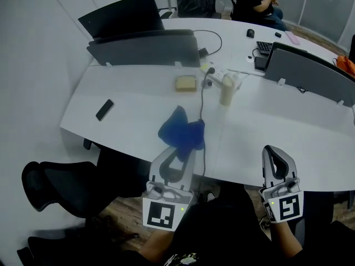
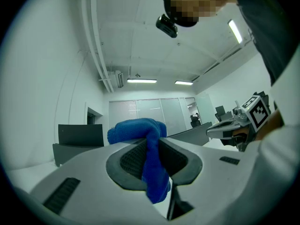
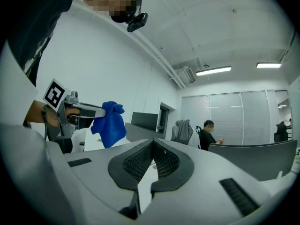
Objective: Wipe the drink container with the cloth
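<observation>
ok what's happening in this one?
A person holds a gripper in each hand at the near edge of the white desk. The left gripper is clamped on a blue cloth; the right gripper is shut and empty. The drink container stands farther across the desk, untouched, so wiping has not started.

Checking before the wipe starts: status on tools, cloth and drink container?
Left tool shut on blue cloth. Right tool shut, empty. Drink container upright on desk, untouched, ahead of both tools. Black cable lies between cloth and container.
</observation>
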`<state>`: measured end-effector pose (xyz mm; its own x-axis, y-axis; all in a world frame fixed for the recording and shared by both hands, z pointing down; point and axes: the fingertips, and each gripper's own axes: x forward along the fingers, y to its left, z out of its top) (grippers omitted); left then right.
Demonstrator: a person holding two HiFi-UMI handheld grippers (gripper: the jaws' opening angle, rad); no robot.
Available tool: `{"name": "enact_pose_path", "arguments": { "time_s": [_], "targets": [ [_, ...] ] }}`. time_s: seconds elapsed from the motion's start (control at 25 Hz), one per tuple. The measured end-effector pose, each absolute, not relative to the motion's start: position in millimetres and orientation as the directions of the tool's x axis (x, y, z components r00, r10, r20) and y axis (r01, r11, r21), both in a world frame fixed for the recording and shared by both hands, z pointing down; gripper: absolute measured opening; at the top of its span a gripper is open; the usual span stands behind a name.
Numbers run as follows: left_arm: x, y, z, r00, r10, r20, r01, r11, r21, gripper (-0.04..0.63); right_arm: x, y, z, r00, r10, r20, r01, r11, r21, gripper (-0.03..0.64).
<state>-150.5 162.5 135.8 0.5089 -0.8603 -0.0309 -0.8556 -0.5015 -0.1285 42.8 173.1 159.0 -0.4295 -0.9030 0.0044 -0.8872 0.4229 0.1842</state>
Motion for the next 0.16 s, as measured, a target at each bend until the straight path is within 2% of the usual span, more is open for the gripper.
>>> {"name": "enact_pose_path", "arguments": {
  "time_s": [0.16],
  "targets": [
    [-154.8, 166.0, 137.8, 0.510, -0.860, -0.026, -0.854, -0.503, -0.137, 0.069, 37.6, 173.3, 159.3, -0.432, -0.902, 0.002, -0.886, 0.425, 0.187, -0.002]
  ]
}}
